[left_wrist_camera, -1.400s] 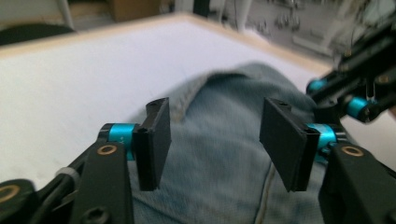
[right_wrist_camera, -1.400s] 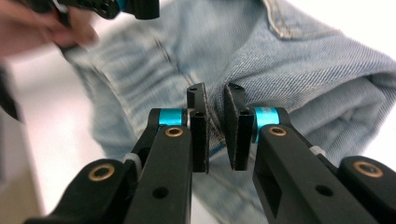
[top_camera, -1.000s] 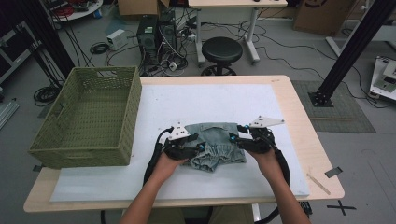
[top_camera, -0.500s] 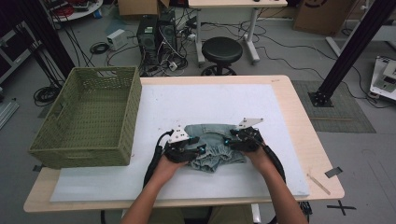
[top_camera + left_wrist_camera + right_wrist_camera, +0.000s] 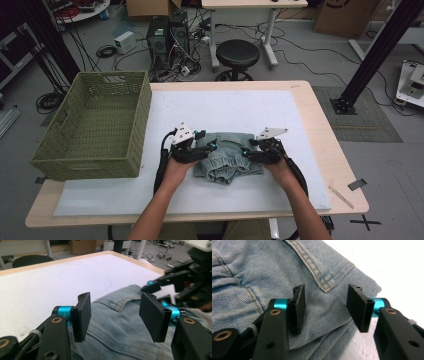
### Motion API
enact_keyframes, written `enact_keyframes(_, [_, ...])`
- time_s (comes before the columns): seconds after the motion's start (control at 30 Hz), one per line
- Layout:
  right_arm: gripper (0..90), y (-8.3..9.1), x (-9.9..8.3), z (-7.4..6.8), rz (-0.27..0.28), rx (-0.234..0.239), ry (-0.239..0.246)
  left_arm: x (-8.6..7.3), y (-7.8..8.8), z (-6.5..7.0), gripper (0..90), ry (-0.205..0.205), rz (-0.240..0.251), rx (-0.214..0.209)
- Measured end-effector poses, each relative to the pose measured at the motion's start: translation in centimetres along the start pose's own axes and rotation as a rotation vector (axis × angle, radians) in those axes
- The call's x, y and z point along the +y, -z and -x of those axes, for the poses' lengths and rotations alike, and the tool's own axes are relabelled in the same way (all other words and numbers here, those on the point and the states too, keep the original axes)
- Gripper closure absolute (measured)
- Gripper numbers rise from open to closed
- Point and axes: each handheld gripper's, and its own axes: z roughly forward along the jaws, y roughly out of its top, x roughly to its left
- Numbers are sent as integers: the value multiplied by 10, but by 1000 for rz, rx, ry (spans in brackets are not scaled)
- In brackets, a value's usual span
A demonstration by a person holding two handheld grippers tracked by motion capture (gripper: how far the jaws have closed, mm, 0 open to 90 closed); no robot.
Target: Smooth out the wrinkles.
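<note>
Lying bunched but partly folded on the white mat of the worktop (image 5: 320, 125), the denim shorts (image 5: 227, 160) look mid-fold; left gripper (image 5: 115, 315) and right gripper (image 5: 325, 306) hover over opposite ends, jaws half open, the left's just widened, gripping nothing; green wicker basket (image 5: 95, 135) awaits.

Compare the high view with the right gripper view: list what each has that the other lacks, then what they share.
High view alone: the green woven basket at the table's left, the black stool beyond the table, both forearms and the left tongs.
Right gripper view alone: the orange stitching along a seam, and the pads standing apart just above the cloth.
Shared: the folded denim garment on the white mat, and the right tongs.
</note>
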Motion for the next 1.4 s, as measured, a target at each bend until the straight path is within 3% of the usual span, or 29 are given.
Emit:
enact_keyframes(0.03, [475, 4, 0, 3, 13, 10, -25, -5, -7, -1, 444, -4, -68, -1])
enact_keyframes(0.07, [460, 7, 1, 4, 31, 13, -47, -5, -7, -1, 444, -4, -68, -1])
enact_keyframes(0.1, [443, 11, 2, 5, 54, 16, -66, -11, -12, 0, 454, -34, -119, 12])
enact_keyframes(0.2, [429, 19, 4, 6, 104, 22, -74, -16, -11, 0, 465, -39, -134, 10])
enact_keyframes(0.23, [426, 25, 8, 4, 131, 32, -71, -18, -10, 1, 479, -60, -155, 9])
enact_keyframes(0.3, [421, 25, 10, 3, 134, 42, -69, -20, -10, 1, 483, -61, -159, 7])
enact_keyframes(0.33, [421, 25, 12, 0, 127, 57, -59, -20, -9, 1, 486, -65, -165, 5])
enact_keyframes(0.4, [463, 17, 13, -9, 62, 84, -7, -21, -9, 1, 490, -54, -166, 1])
enact_keyframes(0.43, [478, 12, 11, -13, 14, 73, 26, -22, -9, 1, 491, -49, -163, 0])
enact_keyframes(0.47, [478, 12, 11, -13, 14, 73, 26, -22, -9, 1, 491, -49, -163, 0])
enact_keyframes(0.5, [486, 6, 8, -15, -33, 51, 63, -22, -9, 1, 491, -57, -167, 0])
enact_keyframes(0.57, [498, 2, -1, -16, -27, 42, 36, -24, -8, 3, 492, -57, -153, 5])
enact_keyframes(0.63, [503, 4, -4, -19, -11, 22, 40, -24, -8, 4, 492, -71, -151, 10])
enact_keyframes(0.8, [481, 13, -6, -15, 32, 41, -8, -23, -4, 2, 472, -35, -111, 1])
enact_keyframes(0.9, [405, 26, -7, -11, 106, 47, -56, -18, 5, 1, 383, 14, -40, 2])
enact_keyframes(0.97, [390, 31, -7, -8, 128, 51, -70, -17, 8, 0, 328, 18, -22, 6])
enact_keyframes(1.03, [345, 45, -9, -4, 185, 52, -85, -12, 18, -2, 276, 31, 35, 11])
enact_keyframes(1.07, [335, 50, -10, -2, 195, 49, -87, -12, 18, -2, 266, 31, 35, 11])
enact_keyframes(1.1, [317, 53, -11, -1, 201, 51, -99, -9, 23, -4, 257, 35, 59, 15])
enact_keyframes(1.2, [287, 58, -12, 1, 197, 48, -98, -8, 27, -5, 225, 36, 71, 18])
enact_keyframes(1.23, [239, 61, -15, 1, 192, 25, -82, -7, 31, -6, 225, 34, 77, 19])
enact_keyframes(1.4, [221, 65, -22, 5, 162, -11, -63, -6, 36, -6, 225, 30, 92, 22])
